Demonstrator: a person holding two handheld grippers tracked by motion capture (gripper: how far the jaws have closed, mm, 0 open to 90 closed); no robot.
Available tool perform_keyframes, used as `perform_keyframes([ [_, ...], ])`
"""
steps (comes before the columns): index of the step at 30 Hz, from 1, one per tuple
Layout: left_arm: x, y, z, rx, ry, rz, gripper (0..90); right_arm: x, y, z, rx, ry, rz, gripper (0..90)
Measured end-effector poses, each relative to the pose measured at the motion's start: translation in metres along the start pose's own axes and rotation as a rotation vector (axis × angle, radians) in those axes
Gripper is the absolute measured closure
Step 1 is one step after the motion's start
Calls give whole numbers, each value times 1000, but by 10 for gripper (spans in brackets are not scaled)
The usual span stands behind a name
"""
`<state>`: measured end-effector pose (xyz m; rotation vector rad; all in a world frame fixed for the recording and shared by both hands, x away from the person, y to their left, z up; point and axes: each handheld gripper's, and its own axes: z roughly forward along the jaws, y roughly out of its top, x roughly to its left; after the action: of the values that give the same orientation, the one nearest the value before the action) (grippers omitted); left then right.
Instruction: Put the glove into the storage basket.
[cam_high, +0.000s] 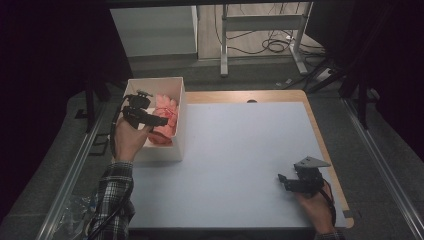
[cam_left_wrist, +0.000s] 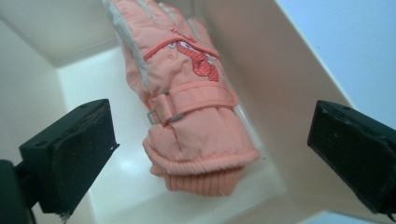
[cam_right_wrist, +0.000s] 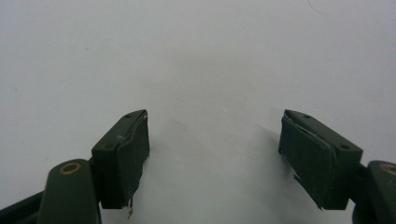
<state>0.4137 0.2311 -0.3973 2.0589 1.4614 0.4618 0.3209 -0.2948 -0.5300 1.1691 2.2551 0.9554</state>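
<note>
Left gripper view: pink glove (cam_left_wrist: 187, 107) lies in the white box (cam_left_wrist: 280, 93), cuff end nearest the camera, finger end toward the far wall, strap and buckle facing up. Left gripper (cam_left_wrist: 210, 154) has its jaws spread wide, one on each side of the cuff and above it; no pad touches the fabric. The glove rests on the box floor against the right-hand wall.

High view: box (cam_high: 180, 125) sits at the left edge of the worktop (cam_high: 240, 150), glove (cam_high: 165, 117) inside it, left gripper (cam_high: 145, 117) held over the box opening. Right gripper (cam_high: 290, 182) is low at the near right of the worktop, well apart from the box; jaws spread, nothing between them, bare surface ahead in the right gripper view (cam_right_wrist: 212, 154).

Judgement: the glove appears placed in the box and let go, so the step in hand is the release. Next move calls for lifting the left gripper straight up clear of the box walls without snagging the cuff.
</note>
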Motion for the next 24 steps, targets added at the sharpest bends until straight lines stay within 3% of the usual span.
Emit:
perform_keyframes([
  [11,-9,-21,-23,-53,-32,36,9,0,0,0,0,0,0,248],
  [24,-17,-44,-41,-93,-87,45,2,0,0,0,0,0,0,248],
])
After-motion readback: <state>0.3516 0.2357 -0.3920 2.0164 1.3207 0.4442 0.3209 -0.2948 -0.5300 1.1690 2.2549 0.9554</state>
